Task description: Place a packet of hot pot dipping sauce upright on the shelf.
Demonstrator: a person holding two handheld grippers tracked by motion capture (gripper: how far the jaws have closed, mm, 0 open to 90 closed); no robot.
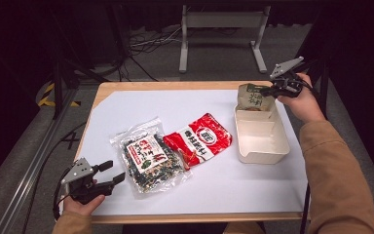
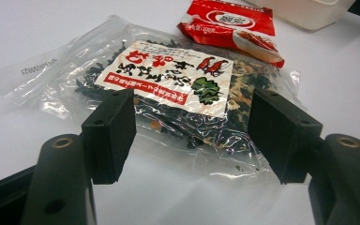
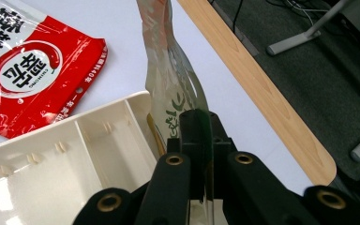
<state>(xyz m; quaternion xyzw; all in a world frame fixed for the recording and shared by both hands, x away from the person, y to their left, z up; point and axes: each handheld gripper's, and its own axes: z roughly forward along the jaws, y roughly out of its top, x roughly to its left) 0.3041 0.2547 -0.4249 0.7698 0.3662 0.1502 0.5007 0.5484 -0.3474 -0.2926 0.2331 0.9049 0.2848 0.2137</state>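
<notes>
My right gripper (image 1: 268, 90) (image 3: 205, 123) is shut on the edge of a beige-green snack packet (image 1: 253, 97) (image 3: 168, 79), which hangs upright over the far end of the cream plastic tray (image 1: 272, 153) (image 3: 75, 159). A red snack pouch (image 1: 199, 140) (image 3: 28, 70) (image 2: 234, 26) lies flat mid-table, left of the tray. Beside it lies a clear bag of dark dried seaweed (image 1: 148, 161) (image 2: 168, 89) with a red-and-white label. My left gripper (image 1: 113, 171) (image 2: 192, 136) rests open at the front left, its jaws pointing at the seaweed bag and apart from it.
A white sheet (image 1: 214, 185) covers the wooden table (image 1: 175, 86), whose far edge (image 3: 262, 89) runs close behind the tray. Beyond the table stand a white desk frame (image 1: 219, 29) and cables on the dark floor. A metal rail (image 1: 34, 161) runs along the left.
</notes>
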